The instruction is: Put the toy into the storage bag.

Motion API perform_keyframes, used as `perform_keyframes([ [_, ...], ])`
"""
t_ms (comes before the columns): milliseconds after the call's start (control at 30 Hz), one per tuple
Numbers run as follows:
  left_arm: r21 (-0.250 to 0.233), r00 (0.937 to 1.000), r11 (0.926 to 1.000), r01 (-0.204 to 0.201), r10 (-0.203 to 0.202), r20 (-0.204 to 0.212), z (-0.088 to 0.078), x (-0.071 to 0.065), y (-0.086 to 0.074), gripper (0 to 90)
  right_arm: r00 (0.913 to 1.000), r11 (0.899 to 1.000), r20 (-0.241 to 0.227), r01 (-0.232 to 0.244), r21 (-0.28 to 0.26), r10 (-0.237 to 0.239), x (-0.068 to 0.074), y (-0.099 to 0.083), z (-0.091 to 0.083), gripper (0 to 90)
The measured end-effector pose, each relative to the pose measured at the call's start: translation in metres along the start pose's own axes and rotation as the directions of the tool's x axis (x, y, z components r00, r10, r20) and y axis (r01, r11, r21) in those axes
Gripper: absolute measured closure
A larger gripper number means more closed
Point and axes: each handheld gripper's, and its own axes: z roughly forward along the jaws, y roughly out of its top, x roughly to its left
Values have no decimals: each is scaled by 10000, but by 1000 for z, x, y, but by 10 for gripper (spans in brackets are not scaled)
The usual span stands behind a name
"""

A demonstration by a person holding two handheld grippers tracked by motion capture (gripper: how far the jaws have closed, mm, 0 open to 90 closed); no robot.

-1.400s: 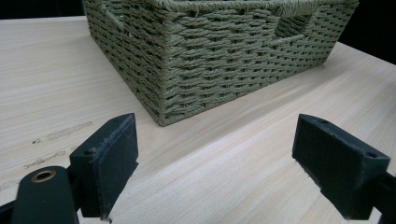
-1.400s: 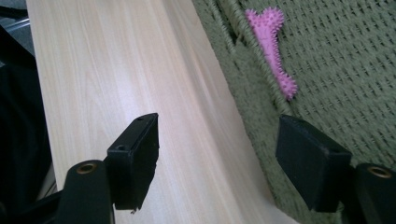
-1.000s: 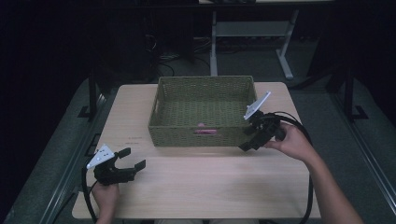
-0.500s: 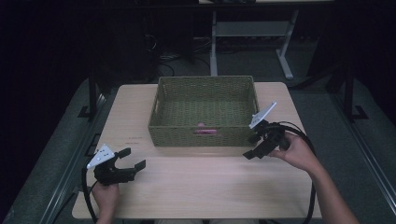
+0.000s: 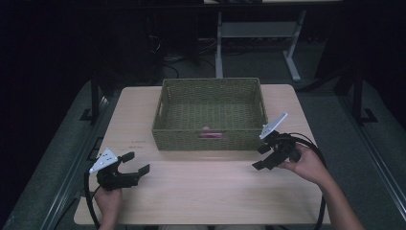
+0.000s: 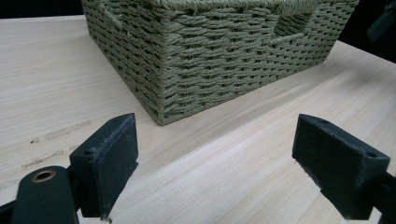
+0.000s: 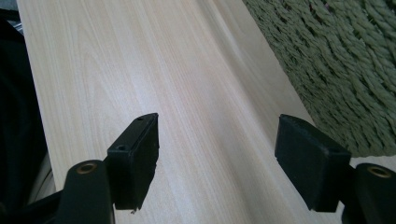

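the woven green basket point(image 5: 210, 112) sits toward the far side of the tabletop point(image 5: 201, 191), and everything else is easiest placed from it. a small pink thing point(image 5: 209, 134) lies inside against the basket's near wall, showing through the handle slot; what it is i can't tell from here. the right gripper point(image 5: 261, 157) hangs just off the basket's near right corner, jaws spread wide and holding nothing, tilted down toward the bare wood beside the weave. the left gripper point(image 5: 135, 163) rests out from the basket's near left corner, well apart from it, also spread and empty, its jaws facing that corner. to my eye the work in hand is the right one's, either going in for the pink thing or pulling clear of the basket. done well, a reach would lift above the rim first, come down over the near wall rather than through it, and close only once both pads bracket the pink thing, while the left one could steady the basket's corner so it doesn't slide.
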Motion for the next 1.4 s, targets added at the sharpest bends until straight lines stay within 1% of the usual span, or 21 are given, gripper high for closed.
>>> perform_keyframes([
  [433, 14, 10000, 10000, -19, 19, 3, 1, -1, 0, 139, 9998, 9998, 47, -198, -23, 198, 6, -21, 7, 299],
  [633, 37, 10000, 10000, -40, 40, 15, 1, -1, 0, 139, 9997, 9996, 92, -236, -163, 237, 10, -30, 7, 300],
  [900, 30, 10000, 10000, -31, 31, 7, 1, -1, 0, 139, 9989, 9988, 135, -438, -198, 441, 15, -43, 9, 297],
  [1033, 51, 10000, 9999, -96, 96, 11, 2, -1, 0, 139, 9991, 9984, 202, -377, -412, 385, 19, -50, 9, 298],
  [1167, 70, 10000, 10000, -70, 70, 22, 2, -2, 0, 139, 9981, 9974, 225, -562, -442, 572, 21, -58, 11, 298],
  [1400, 89, 10000, 9999, -72, 72, 14, 3, -3, 0, 139, 9970, 9960, 302, -690, -563, 708, 25, -68, 10, 295],
])
